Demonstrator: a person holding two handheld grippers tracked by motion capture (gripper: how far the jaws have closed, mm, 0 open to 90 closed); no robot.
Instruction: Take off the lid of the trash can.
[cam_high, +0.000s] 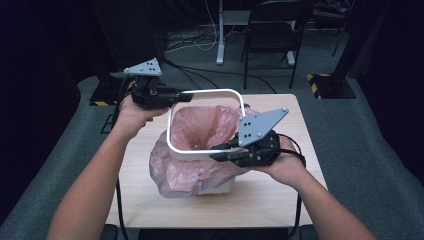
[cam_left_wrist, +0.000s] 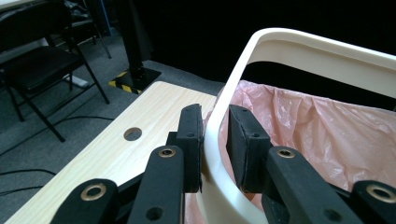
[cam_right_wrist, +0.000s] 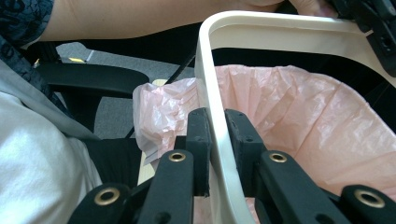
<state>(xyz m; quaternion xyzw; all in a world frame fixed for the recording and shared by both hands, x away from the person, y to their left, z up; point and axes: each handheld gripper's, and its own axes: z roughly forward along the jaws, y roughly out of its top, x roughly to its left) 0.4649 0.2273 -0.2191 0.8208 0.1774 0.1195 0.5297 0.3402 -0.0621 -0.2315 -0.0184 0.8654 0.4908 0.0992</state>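
White rim ring (cam_high: 200, 95) held level above the bin, long axis front-to-back.

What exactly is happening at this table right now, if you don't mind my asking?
A person holds a white rim frame above a small bin lined with a pink plastic bag. The left gripper clamps the frame's far left corner and the right gripper clamps its near right side. The frame hangs tilted over the bag's open mouth, not seated on the bin. The bag's edge is draped over the bin's outside, on the wooden table.
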